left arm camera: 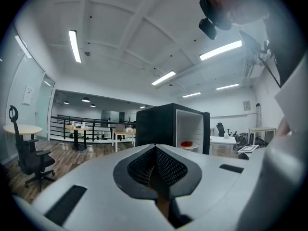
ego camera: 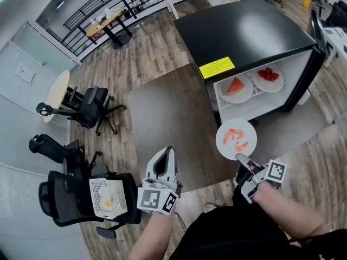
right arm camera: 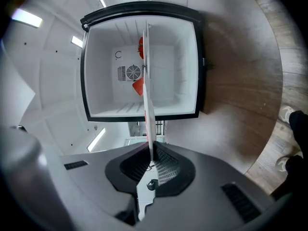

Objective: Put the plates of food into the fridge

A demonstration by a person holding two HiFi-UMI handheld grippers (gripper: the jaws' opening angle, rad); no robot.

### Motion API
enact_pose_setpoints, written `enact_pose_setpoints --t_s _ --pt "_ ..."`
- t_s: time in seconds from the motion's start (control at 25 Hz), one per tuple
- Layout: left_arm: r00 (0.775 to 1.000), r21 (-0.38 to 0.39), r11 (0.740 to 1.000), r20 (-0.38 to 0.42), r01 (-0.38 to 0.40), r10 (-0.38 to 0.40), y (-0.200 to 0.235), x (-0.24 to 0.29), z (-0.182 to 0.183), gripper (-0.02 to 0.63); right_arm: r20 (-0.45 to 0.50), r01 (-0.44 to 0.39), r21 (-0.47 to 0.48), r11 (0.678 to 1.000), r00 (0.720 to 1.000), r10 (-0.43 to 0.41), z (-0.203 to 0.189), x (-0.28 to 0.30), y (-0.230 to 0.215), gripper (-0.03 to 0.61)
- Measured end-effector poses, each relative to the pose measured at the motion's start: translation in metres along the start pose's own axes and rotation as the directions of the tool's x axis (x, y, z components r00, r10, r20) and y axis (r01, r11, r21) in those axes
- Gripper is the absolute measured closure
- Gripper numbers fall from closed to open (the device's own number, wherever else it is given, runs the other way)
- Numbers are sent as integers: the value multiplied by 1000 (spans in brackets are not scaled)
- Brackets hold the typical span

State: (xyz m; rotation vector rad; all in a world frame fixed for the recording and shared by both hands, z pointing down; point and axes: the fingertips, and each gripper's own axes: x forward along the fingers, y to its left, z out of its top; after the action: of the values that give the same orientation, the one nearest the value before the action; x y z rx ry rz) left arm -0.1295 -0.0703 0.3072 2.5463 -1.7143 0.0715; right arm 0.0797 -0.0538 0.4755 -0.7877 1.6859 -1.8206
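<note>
Room: an open-plan office with a wood floor [ego camera: 157, 47], a grey mat [ego camera: 168, 112] in front of a low black fridge [ego camera: 244, 31], office chairs [ego camera: 89, 107] to the left and a bench [ego camera: 111, 18] by the far railing.
Right hand-held gripper [ego camera: 242, 160]: jaws almost together, pinching the near rim of a white plate [ego camera: 245, 130]. In the right gripper view the plate runs edge-on straight out from between the pads.
Why this grip: as a judgement, a rim pinch keeps the pads off the food and lets the plate slide in flat, far edge first.
Carried plate: roughly level with red-orange food pieces [ego camera: 232, 136] on top. It is held out ahead of the gripper above the mat, near the fridge's open front but not yet inside.
Left hand-held gripper [ego camera: 168, 151]: jaws closed together with nothing between them. It is held low near the body and well apart from the plate, seemingly parked out of the way.
Fridge door [ego camera: 320, 31]: swung wide, so the cavity faces the person. The right gripper view looks straight in, with the plate lined up on the opening.
Shelf [ego camera: 255, 93]: already bears a watermelon plate [ego camera: 237, 88] and a plate of red fruit [ego camera: 268, 77] side by side, just beside each other.
Next move: likely needs a free spot beside or below those two, and a steady level hold so nothing slides off.
</note>
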Motion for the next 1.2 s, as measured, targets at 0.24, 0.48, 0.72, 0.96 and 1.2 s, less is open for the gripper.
enact_pose_setpoints --t_s 0.24,0.48,0.72,0.96,1.2 --pt "1000 11 1000 -28 10 -10 -17 35 -8 611 20 -8 5 1000 1000 8 41 2 -9 560" --pt "999 26 1000 -53 13 -11 -29 65 -17 611 -11 20 3 1000 1000 -20 68 12 -23 560" --pt "996 24 1000 -92 -12 15 -27 85 -34 611 -21 35 16 999 999 -34 94 27 -37 560" --pt "992 43 999 -122 -30 35 -25 101 -38 611 -18 43 46 998 999 -42 115 41 -52 560" --pt "985 42 997 -157 -58 64 -19 111 -51 611 -32 67 57 996 997 -65 132 58 -72 560"
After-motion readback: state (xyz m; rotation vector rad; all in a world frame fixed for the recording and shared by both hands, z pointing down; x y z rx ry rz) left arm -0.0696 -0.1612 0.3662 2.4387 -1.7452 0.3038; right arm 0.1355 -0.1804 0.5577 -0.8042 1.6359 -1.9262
